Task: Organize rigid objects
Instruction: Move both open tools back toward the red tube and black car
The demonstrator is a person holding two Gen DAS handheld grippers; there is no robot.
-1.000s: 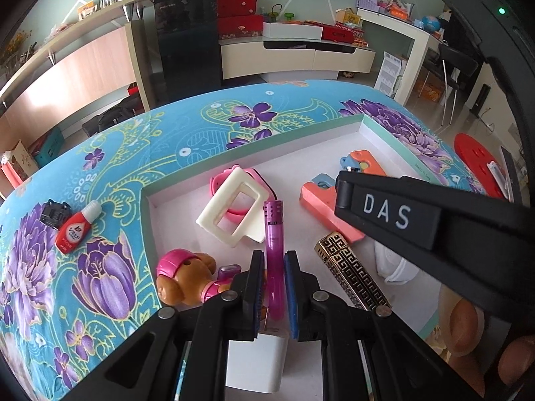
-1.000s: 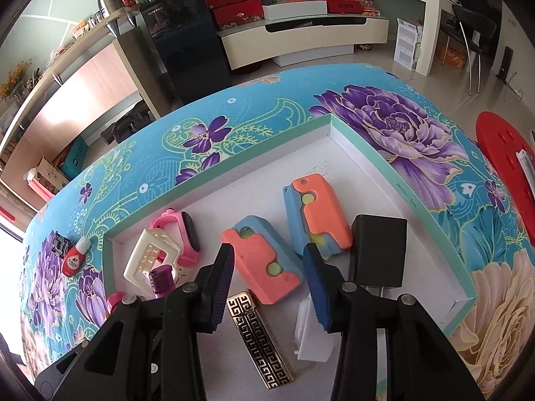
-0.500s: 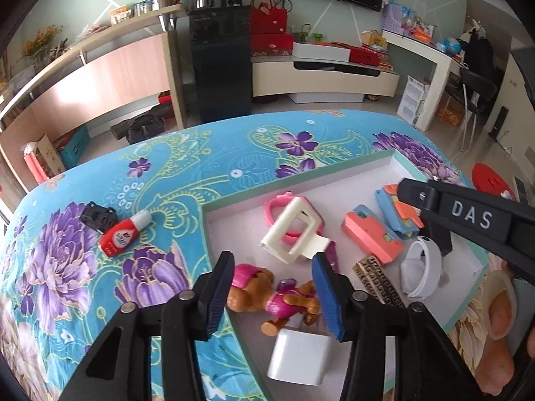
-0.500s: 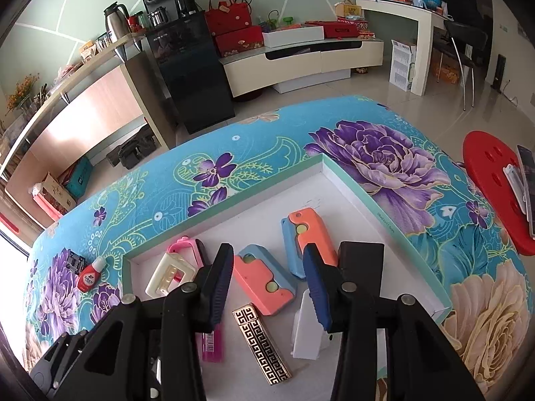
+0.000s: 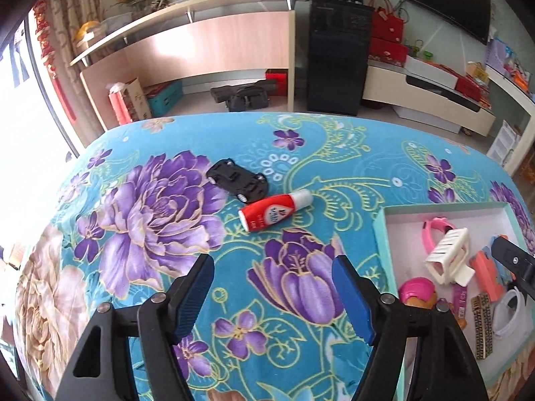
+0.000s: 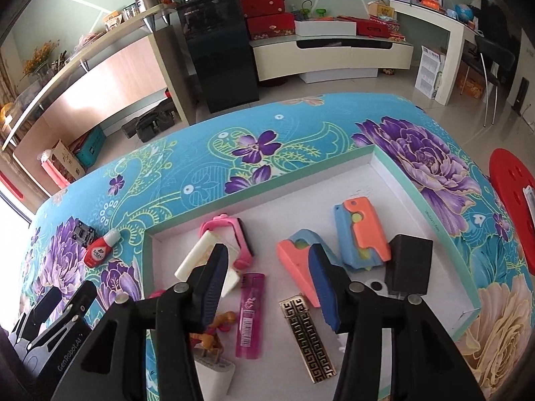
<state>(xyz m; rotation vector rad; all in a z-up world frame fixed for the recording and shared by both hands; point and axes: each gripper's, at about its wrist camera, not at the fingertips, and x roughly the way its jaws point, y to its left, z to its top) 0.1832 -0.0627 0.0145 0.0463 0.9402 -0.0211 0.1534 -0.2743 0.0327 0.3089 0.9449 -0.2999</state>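
mostly done, it seems: the tray (image 6: 431, 200) already holds the lighter (image 6: 250, 314) and other items, while the glue bottle (image 5: 275, 210) and black toy car (image 5: 238, 180) lie outside on the tablecloth (image 5: 167, 200), with left gripper (image 5: 272, 295) and right gripper (image 6: 267, 287) both spread and empty.

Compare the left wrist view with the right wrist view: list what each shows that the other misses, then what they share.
Only the left wrist view shows the left gripper, jaws open over bare cloth. Only the right wrist view shows the right gripper, open above the tray, plus the black box. Both show the red bottle, the black toy car and the pink watch.
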